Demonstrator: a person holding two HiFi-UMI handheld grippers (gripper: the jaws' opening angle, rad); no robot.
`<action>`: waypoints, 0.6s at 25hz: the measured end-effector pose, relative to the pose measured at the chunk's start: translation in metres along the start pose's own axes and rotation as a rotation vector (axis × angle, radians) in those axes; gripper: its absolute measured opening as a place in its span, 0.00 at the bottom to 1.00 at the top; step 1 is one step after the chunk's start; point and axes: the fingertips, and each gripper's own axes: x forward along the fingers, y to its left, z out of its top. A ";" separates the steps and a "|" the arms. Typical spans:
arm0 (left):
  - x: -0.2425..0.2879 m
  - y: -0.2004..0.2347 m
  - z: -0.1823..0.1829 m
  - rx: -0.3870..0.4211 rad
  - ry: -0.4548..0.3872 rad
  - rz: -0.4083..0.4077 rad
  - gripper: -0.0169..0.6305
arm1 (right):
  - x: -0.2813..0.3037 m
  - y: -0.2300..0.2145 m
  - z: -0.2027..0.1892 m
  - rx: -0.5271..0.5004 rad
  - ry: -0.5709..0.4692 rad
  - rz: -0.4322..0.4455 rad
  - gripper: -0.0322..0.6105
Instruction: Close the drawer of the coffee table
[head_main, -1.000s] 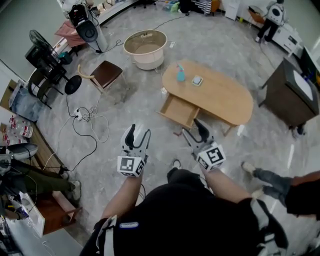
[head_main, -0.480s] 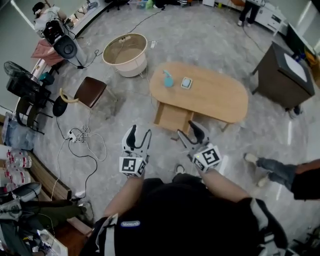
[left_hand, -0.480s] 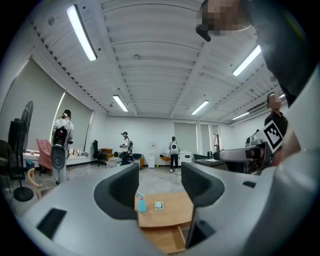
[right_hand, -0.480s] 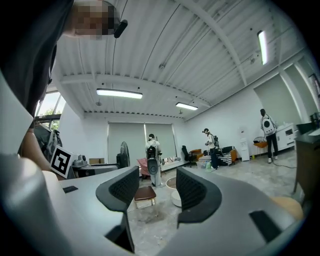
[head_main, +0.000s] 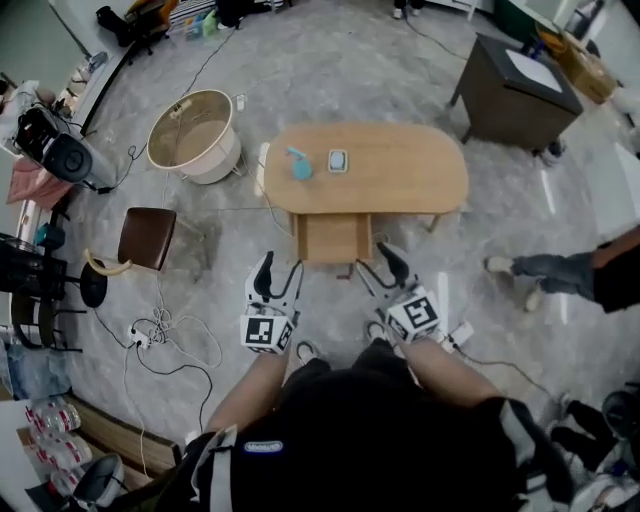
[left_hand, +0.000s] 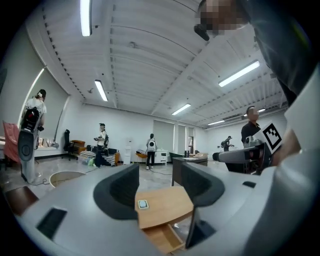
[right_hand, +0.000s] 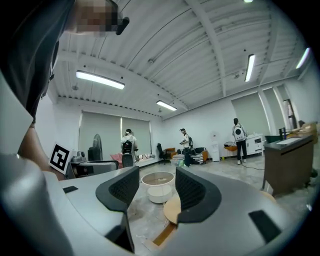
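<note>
The left gripper, lower left of centre in the head view, has its jaws apart and empty. The right gripper, just right of it, is likewise spread on nothing. One drawer juts open from the near side of the table at mid-frame, just above and between both grippers and touching neither. Only floor lies between them. At left are one tub, one stool and loose cables. The tabletop bears one teal bottle and one small square pad. One dark cabinet stands upper right.
</note>
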 end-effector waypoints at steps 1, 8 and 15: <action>0.000 0.006 -0.003 0.001 0.005 -0.026 0.42 | 0.004 0.005 -0.003 0.002 0.005 -0.024 0.39; -0.002 0.050 -0.026 0.015 0.015 -0.131 0.42 | 0.025 0.017 -0.031 0.006 0.009 -0.196 0.39; 0.005 0.058 -0.070 -0.025 0.056 -0.157 0.42 | 0.030 0.018 -0.070 0.037 0.033 -0.272 0.39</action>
